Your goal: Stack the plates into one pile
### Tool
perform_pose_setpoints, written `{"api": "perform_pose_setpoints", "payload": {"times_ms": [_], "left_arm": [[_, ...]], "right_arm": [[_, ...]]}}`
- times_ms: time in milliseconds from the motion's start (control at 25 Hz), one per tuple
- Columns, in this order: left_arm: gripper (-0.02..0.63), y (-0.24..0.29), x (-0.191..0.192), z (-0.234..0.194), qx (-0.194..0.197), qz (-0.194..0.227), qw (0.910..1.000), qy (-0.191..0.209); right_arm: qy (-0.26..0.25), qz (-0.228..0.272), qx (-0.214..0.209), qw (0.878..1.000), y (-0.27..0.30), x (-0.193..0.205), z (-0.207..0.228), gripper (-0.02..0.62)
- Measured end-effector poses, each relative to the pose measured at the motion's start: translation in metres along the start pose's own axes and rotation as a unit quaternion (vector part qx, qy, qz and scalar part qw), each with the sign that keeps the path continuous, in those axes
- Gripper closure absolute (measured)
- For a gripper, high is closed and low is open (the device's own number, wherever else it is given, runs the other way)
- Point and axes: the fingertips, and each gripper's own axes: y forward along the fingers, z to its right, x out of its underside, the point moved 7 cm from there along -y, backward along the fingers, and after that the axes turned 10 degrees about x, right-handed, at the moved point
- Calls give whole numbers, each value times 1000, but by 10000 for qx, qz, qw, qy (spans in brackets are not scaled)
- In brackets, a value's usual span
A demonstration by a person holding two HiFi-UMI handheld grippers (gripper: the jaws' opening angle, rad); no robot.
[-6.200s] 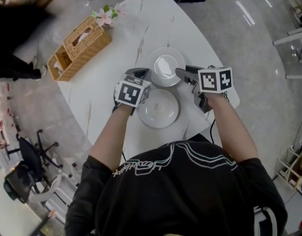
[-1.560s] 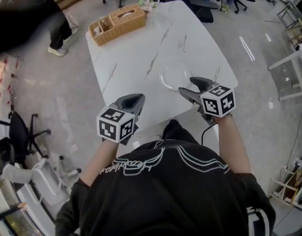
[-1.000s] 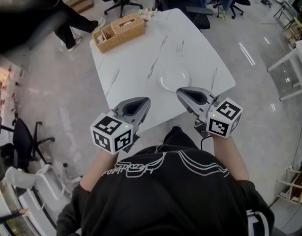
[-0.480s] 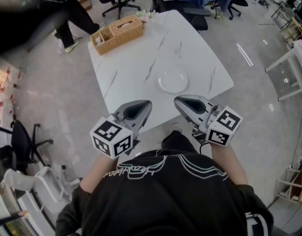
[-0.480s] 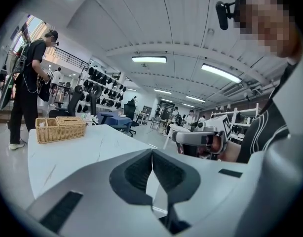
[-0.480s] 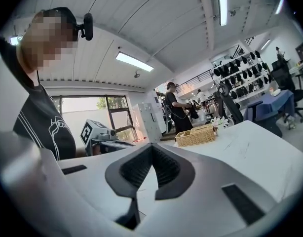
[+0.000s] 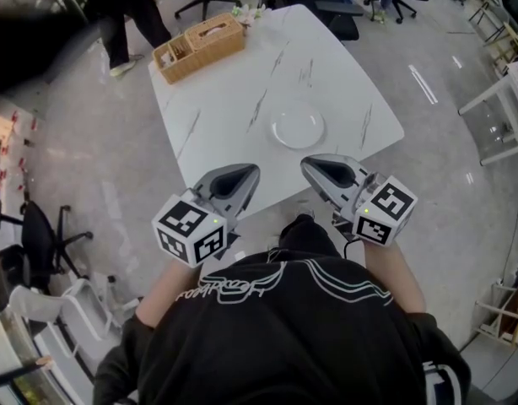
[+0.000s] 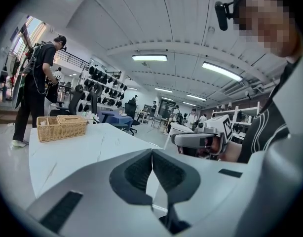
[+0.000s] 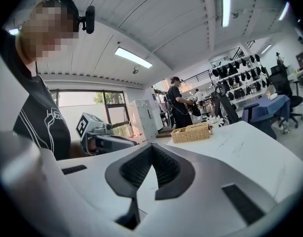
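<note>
Plates (image 7: 298,129) lie as one white pile on the table (image 7: 225,116), toward its right side and well apart from the basket (image 7: 198,47) at the far corner. We hold both claws near the table's near edge, short of the pile. Our left claw (image 7: 242,174) is pressed together with nothing between its pads, and our right claw (image 7: 320,167) is the same, shut tight and empty.

From the claws, the plates lie ahead, further across the table. They are ahead and a little left of the right claw, and ahead and well to the right of the left one, so the right claw is nearer. The pile is round and lies flat, open face up, so it has no long axis and points no particular way. We cannot count the plates from above. We see no stray plate, so we judge the stacking done.
</note>
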Motion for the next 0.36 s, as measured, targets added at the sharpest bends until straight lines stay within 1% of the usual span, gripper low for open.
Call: {"api": "perform_pose_setpoints", "payload": {"times_ms": [200, 360], "left_arm": [[581, 3, 4, 4, -2, -63, 10000, 28], [581, 12, 5, 8, 33, -96, 9999, 17]], "right_arm": [[130, -104, 16, 9999, -5, 10, -2, 569], [157, -155, 121, 9997, -14, 14, 3, 569]]}}
